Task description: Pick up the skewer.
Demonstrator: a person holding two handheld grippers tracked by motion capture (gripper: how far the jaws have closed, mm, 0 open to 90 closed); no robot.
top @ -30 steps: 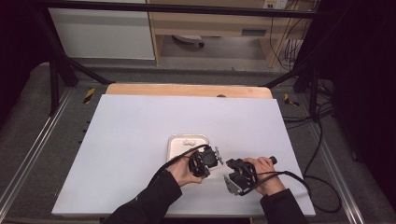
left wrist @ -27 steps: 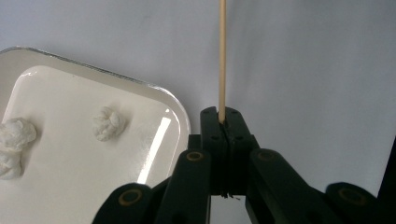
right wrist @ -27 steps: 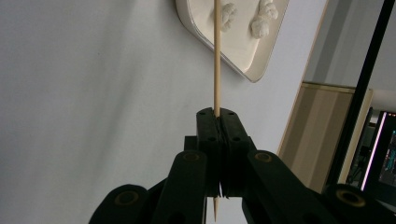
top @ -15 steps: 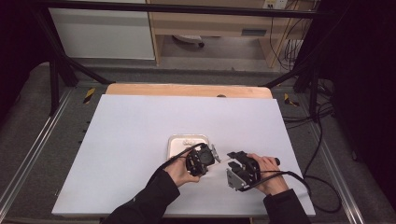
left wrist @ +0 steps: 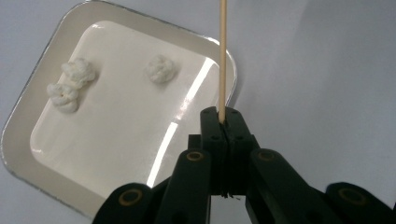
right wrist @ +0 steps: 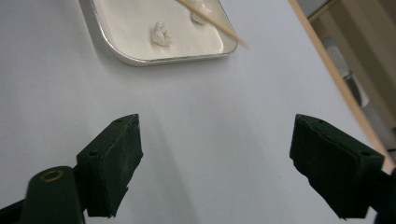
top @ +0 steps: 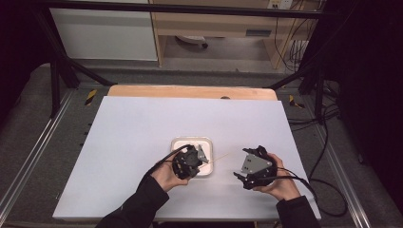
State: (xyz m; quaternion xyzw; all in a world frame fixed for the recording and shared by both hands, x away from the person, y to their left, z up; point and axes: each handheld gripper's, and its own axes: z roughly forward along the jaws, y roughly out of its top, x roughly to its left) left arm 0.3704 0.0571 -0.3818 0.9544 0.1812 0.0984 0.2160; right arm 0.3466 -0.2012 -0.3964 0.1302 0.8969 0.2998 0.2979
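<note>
Wood: a thin wooden skewer (left wrist: 222,56) is clamped at one end in your left gripper (left wrist: 223,122), jaws pressed fully together on it, so the free length sticks straight out ahead as a spear.
Skewer reach: in the high view the skewer (top: 219,157) runs from your left gripper (top: 189,161) out to the right, past the tray's edge and above the white surface (top: 142,128).
Tray: the small white tray (left wrist: 25,121) lies on the surface just under and beside your left gripper; it keeps the loose pieces together within easy reach of the tip.
Pieces: three white popcorn-like puffs (left wrist: 161,69) rest in the tray, two touching at one side, one apart; none is on the skewer yet.
Right jaws: your right gripper (right wrist: 215,163) has just been opening and now stands wide, nothing between the jaws, only bare surface below them.
Right view: from there the tray (right wrist: 140,59) lies ahead with the skewer tip (right wrist: 233,38) crossing its corner.
Left hand pose: palm wrapped round the gripper body, angled low toward the tray.
Right hand pose: your right gripper (top: 254,167) is held well apart from the tray, tilted toward it, likely freed to fetch a puff.
</note>
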